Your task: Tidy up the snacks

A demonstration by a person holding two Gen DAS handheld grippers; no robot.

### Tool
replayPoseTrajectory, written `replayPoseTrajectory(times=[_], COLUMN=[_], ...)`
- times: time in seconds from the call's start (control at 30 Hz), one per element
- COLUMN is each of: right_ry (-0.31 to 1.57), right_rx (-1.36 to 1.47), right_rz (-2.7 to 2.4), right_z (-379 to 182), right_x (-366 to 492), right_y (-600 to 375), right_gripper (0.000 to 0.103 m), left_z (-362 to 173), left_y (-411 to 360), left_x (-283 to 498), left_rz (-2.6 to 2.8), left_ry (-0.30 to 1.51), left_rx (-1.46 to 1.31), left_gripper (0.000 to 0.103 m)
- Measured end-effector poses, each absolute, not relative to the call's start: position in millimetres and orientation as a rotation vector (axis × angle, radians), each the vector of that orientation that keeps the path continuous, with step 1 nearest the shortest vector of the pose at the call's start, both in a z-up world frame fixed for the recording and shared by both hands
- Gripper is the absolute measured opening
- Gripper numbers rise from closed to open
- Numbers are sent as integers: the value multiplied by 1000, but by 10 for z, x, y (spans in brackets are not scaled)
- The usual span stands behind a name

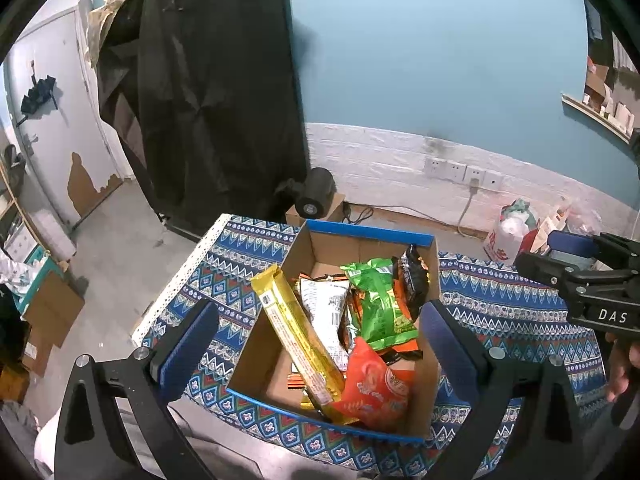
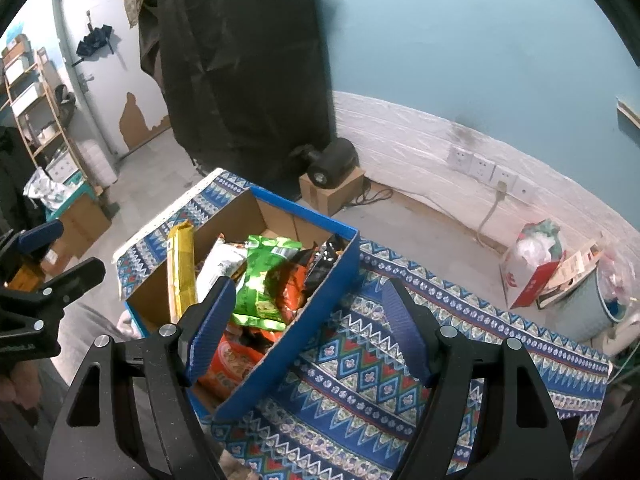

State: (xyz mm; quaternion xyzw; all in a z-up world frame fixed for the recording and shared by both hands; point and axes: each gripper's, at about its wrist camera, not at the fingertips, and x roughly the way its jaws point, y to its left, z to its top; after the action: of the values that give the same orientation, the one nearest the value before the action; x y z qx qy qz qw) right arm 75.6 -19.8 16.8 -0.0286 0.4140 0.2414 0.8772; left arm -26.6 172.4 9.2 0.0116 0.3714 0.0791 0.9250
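Note:
A cardboard box with blue trim [image 1: 430,384] [image 2: 328,280] sits on a table with a blue patterned cloth [image 1: 516,312] [image 2: 360,364]. In it lie a long yellow packet [image 1: 298,336] [image 2: 180,268], a green bag [image 1: 380,304] [image 2: 264,280], an orange bag [image 1: 376,392] [image 2: 232,364], a white bag [image 1: 324,308] and a dark packet [image 1: 416,276]. My left gripper [image 1: 320,344] is open and empty above the box. My right gripper [image 2: 308,328] is open and empty over the box's right wall; it also shows in the left wrist view [image 1: 560,256].
A black covered stand [image 1: 208,92] and a black lamp on a small carton [image 1: 316,196] stand behind the table. Bags and a bin [image 2: 560,276] sit by the wall at right. Shelves and boxes [image 2: 36,120] stand at left.

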Motion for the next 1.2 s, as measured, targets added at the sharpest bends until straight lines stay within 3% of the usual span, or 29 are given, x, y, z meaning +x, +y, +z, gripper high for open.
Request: replayPoseTrajectory(times=[1.2], right_ry=[878], right_rx=[-66], right_rz=[503], right_z=[113], right_x=[747], right_y=[-143], right_gripper=[75], left_z=[91], left_y=[1652], left_x=[-292], left_rz=[178], left_ry=[786], left_rx=[51], left_gripper=[102])
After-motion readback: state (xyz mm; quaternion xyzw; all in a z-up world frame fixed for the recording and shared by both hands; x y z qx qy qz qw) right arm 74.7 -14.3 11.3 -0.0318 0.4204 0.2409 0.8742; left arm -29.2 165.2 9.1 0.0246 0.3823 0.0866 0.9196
